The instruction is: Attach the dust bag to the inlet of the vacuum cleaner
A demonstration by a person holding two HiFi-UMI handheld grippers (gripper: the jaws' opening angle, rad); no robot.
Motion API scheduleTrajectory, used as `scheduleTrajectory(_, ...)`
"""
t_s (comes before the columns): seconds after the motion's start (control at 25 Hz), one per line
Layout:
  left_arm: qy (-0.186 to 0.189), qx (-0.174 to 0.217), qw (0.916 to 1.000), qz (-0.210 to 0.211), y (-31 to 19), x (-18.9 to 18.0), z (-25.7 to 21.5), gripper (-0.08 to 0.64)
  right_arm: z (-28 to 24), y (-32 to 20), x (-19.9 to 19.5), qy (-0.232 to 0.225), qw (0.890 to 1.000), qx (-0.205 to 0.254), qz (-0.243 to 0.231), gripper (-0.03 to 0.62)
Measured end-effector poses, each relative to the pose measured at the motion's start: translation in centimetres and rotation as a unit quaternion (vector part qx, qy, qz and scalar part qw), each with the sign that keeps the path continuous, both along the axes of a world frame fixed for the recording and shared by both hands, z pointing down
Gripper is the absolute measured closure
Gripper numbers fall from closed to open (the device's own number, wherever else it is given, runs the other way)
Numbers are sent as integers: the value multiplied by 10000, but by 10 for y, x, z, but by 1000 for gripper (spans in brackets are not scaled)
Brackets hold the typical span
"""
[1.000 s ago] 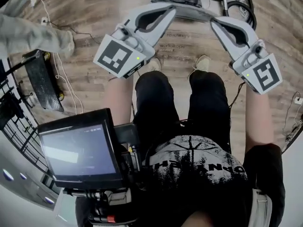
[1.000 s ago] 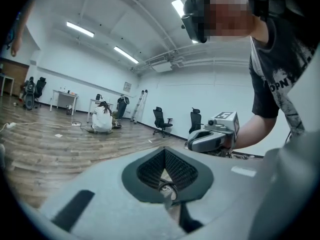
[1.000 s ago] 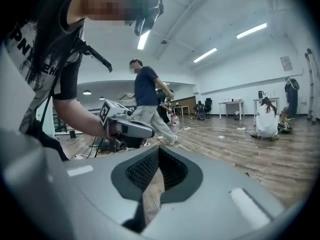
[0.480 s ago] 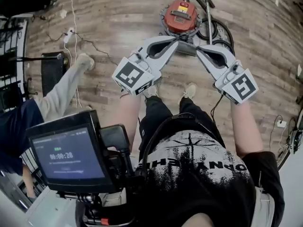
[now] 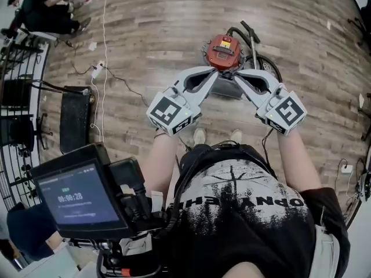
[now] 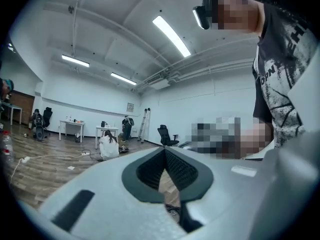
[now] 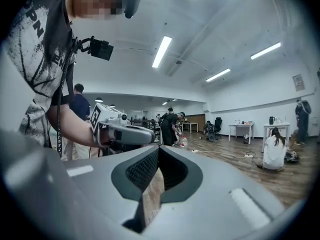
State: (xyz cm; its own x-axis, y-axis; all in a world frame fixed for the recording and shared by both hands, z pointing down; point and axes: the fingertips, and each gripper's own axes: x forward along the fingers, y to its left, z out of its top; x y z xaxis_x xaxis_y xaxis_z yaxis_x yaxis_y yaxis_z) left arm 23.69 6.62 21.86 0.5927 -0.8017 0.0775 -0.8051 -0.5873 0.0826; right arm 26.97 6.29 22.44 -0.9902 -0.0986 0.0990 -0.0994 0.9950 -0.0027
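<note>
The vacuum cleaner (image 5: 223, 51), a round canister with a red top and a black hose (image 5: 255, 42), stands on the wooden floor far below me. A pale flat thing (image 5: 227, 89) lies on the floor in front of it, partly covered by the grippers; I cannot tell whether it is the dust bag. My left gripper (image 5: 215, 69) (image 6: 164, 150) and right gripper (image 5: 236, 73) (image 7: 157, 149) are held level, high above the floor, with their tips close together. Both are shut with nothing between the jaws. The right gripper view shows the left gripper (image 7: 120, 131) beside it.
A black case (image 5: 75, 117) lies on the floor at left, near a power strip (image 5: 98, 71) with trailing cable. A monitor (image 5: 78, 193) hangs in front of my chest. A person (image 6: 107, 146) sits on the floor near tables; others stand further off.
Both grippers and the head camera have risen well above the floor. The vacuum cleaner now looks smaller and sits fully in view. Both grippers stay shut and empty.
</note>
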Motion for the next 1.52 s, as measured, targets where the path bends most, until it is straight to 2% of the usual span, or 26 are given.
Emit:
scheduleTrajectory(0.2, -147, 96, 9990, 407, 31, -12, -16, 558, -25, 18, -21, -193, 9995, 32, 258, 586)
scheduleTrajectory(0.32, -151, 214, 9986, 454, 40, -35, -26, 558, -32, 31, -39, -171, 9991, 53, 373, 586)
scheduleTrajectory(0.48, -139, 295, 9988, 353, 50, -71, -31, 558, -40, 50, -68, -241, 9985, 242, 422, 586)
scheduleTrajectory(0.68, -4, 224, 9993, 313, 65, -104, -27, 558, -33, 63, -100, -343, 9980, 173, 492, 586)
scheduleTrajectory(1.0, 42, 215, 9997, -56, 91, -165, -30, 559, -32, 84, -156, -208, 9993, 205, 225, 586)
scheduleTrajectory(1.16, 21, 270, 9995, -189, 96, -178, -26, 558, -26, 85, -166, -153, 9988, 396, 250, 586)
scheduleTrajectory(1.52, -114, 354, 9989, -294, 94, -186, -25, 559, -23, 83, -178, -139, 9990, 405, 144, 588)
